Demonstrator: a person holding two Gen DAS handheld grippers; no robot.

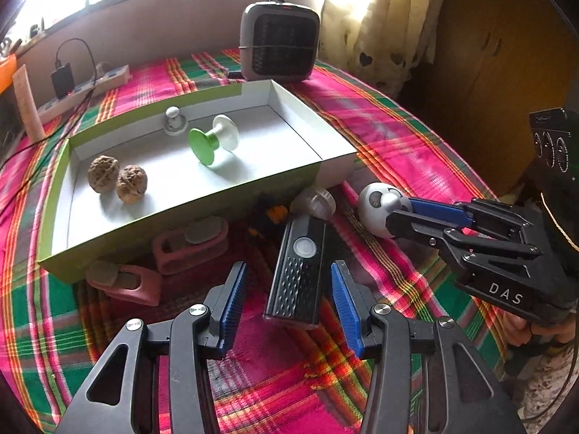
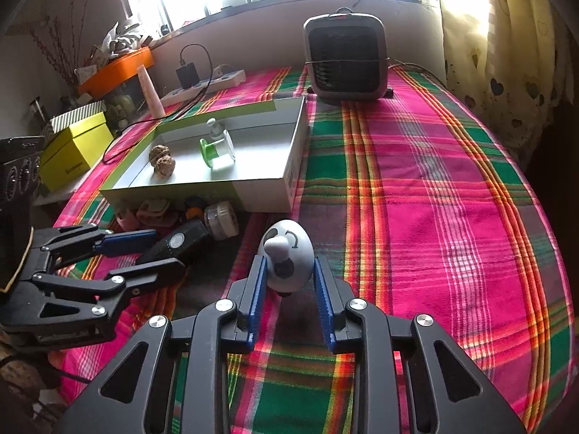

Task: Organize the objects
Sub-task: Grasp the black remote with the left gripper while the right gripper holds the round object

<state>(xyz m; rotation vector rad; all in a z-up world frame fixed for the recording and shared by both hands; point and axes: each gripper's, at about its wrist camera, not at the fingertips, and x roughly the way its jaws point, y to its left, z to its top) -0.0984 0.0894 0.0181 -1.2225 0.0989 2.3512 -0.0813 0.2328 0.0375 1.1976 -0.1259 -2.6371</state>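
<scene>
Objects to be organized lie on a table under a pink, green and orange plaid cloth. Largest is a grey fan heater at the far edge, below the window. In front of it sits a shallow open box, white inside with green outer walls; it holds two walnuts side by side near its left end, a green-and-white spool-shaped piece lying on its side in the middle, and a small white knob by the far wall. A white power strip with a black charger plugged in lies by the far left edge. Just outside the box's near wall (in shadow) are two pink holders, a clear ribbed cap and a small black-and-orange item too blurred to identify. A black flashlight lies on the cloth with its button upward, between the blue pads of the left gripper, whose jaws are parted and clear of it on both sides. A white egg-shaped figure with a painted face stands to the right of the flashlight, between the pads of the right gripper, whose jaws are grasping its sides
</scene>
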